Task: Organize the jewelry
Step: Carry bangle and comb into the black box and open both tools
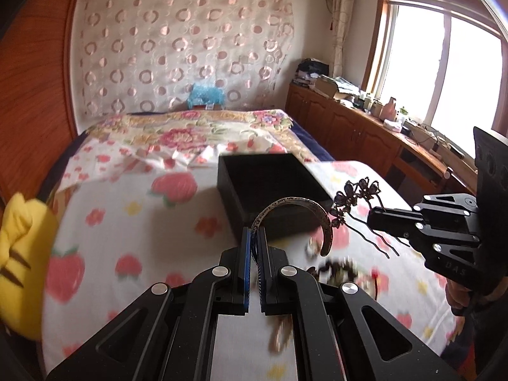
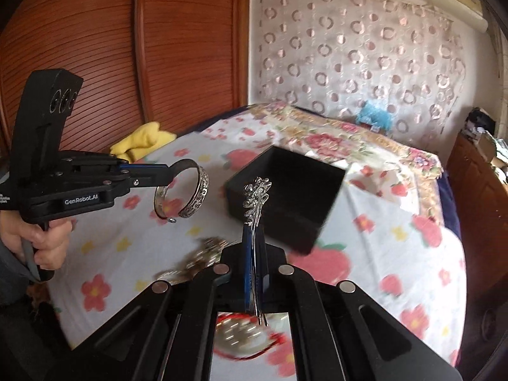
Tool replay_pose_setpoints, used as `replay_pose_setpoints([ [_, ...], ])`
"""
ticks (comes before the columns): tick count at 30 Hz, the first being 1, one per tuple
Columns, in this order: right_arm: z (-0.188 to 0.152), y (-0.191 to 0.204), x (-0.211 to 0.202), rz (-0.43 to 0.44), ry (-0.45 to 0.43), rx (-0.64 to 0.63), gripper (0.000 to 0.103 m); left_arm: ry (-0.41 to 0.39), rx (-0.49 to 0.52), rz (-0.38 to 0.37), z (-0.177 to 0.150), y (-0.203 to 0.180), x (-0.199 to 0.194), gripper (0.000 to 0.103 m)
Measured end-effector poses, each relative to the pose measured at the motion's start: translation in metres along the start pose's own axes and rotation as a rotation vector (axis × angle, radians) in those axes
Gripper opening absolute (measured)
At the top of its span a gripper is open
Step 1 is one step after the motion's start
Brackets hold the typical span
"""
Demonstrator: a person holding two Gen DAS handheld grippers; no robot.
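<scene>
My left gripper (image 1: pixel 254 233) is shut on a silver open cuff bracelet (image 1: pixel 324 222), held above the bed; the gripper (image 2: pixel 168 173) and the bracelet (image 2: pixel 200 195) also show at left in the right wrist view. My right gripper (image 2: pixel 255 222) is shut on a jeweled flower hair comb (image 2: pixel 257 193); the gripper (image 1: pixel 370 219) and the comb (image 1: pixel 355 200) show at right in the left wrist view. An open black box (image 1: pixel 270 187) sits on the bed just beyond both grippers, and it shows in the right wrist view (image 2: pixel 285 203) too.
More loose jewelry lies blurred on the strawberry-print sheet (image 1: pixel 127 222) below the grippers, including beads (image 1: pixel 339 270) and a red-corded piece (image 2: pixel 250 336). A yellow plush (image 1: pixel 22 263) lies at the bed's left. A wooden wardrobe (image 2: pixel 127 63) and cabinets (image 1: pixel 349 120) flank the bed.
</scene>
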State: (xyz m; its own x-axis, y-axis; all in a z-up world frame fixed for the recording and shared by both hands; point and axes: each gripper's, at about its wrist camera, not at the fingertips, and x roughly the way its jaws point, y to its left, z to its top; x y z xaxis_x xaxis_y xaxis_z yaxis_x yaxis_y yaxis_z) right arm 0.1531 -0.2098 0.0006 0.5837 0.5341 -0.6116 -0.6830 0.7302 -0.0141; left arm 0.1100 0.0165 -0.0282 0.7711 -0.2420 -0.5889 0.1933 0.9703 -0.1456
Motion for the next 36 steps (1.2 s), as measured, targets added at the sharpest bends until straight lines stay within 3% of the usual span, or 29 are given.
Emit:
replay_pose_setpoints([
  [7,0.018,-0.034,0.005,-0.009,-0.034,0.032,0.003,0.025,0.027,0.014,0.038,-0.01,0.05,0.003],
  [19,0.039,-0.068,0.051,0.05,-0.021,0.047,0.003,0.145,0.071,0.043,0.054,-0.012,0.122,0.003],
  [22,0.04,-0.07,0.06,0.068,-0.011,0.045,0.003,0.16,0.071,0.025,0.058,-0.011,0.124,0.005],
  [28,0.042,-0.066,0.074,0.106,0.014,0.024,0.003,0.114,0.047,0.011,0.069,-0.006,0.105,0.01],
  [32,0.044,-0.064,0.089,0.133,0.048,0.026,0.003,0.066,0.03,0.036,0.073,0.005,0.084,0.018],
  [36,0.045,-0.053,0.104,0.191,0.089,0.012,0.003,0.048,0.011,0.055,0.074,0.017,0.071,0.018],
])
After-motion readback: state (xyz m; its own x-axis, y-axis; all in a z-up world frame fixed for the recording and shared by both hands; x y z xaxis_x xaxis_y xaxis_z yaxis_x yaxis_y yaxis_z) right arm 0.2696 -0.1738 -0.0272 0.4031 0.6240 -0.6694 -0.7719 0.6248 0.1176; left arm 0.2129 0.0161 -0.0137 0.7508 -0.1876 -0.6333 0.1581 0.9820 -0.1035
